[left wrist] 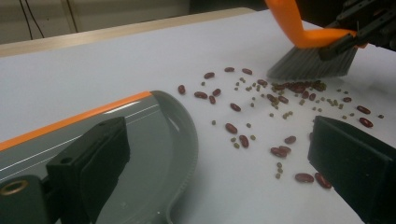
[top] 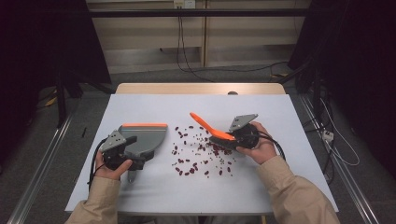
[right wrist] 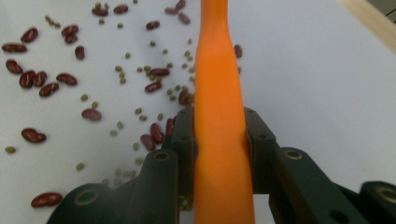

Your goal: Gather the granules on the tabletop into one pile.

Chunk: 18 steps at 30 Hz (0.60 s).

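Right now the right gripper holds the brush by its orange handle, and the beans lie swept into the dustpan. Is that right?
Not quite. The beans lie scattered on the table beside the dustpan, as the high view shows. The right gripper does hold the brush by its orange handle.

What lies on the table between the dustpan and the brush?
Scattered red beans and small green beans lie between the dustpan and the brush, seen in the high view.

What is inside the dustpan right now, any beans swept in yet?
The dustpan tray looks bare where visible: no beans on its grey floor. The left gripper covers its rear part, so that area cannot be checked.
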Each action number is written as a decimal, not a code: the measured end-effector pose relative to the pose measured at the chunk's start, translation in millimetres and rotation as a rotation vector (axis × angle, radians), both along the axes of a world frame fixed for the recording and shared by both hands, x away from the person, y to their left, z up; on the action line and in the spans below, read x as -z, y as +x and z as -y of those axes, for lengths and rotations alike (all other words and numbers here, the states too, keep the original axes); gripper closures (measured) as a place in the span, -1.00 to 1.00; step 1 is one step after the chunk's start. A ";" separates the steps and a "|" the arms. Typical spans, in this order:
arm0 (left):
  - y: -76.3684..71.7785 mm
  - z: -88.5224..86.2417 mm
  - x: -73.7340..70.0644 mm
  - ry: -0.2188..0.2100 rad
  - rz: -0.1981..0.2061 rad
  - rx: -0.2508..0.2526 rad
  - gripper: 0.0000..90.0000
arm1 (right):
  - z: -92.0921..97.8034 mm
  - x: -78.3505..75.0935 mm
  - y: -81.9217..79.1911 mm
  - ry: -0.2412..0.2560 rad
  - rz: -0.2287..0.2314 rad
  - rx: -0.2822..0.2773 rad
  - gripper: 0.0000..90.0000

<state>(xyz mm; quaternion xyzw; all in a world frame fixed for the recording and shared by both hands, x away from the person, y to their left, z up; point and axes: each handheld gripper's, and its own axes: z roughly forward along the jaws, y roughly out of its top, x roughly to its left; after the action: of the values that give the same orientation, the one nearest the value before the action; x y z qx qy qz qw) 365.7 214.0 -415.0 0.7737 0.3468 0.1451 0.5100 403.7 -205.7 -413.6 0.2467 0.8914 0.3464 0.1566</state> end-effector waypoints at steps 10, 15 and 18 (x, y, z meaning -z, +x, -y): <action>0.9 -0.3 0.4 -0.004 -0.004 0.001 -0.88 | 2.6 -9.0 36.7 0.087 0.040 0.096 0.58; 1.4 -0.8 1.4 -0.004 -0.008 0.003 -0.88 | -15.1 -1.5 60.8 0.072 0.049 0.097 0.58; 1.9 -1.6 1.5 -0.008 -0.012 0.001 -0.88 | -25.3 1.6 72.7 0.083 0.059 0.103 0.58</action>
<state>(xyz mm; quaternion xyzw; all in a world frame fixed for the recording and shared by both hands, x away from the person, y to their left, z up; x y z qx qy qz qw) 367.6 215.6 -416.6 0.7727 0.3501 0.1389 0.5109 476.3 -180.4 -415.2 0.2884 0.8574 0.3814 0.1902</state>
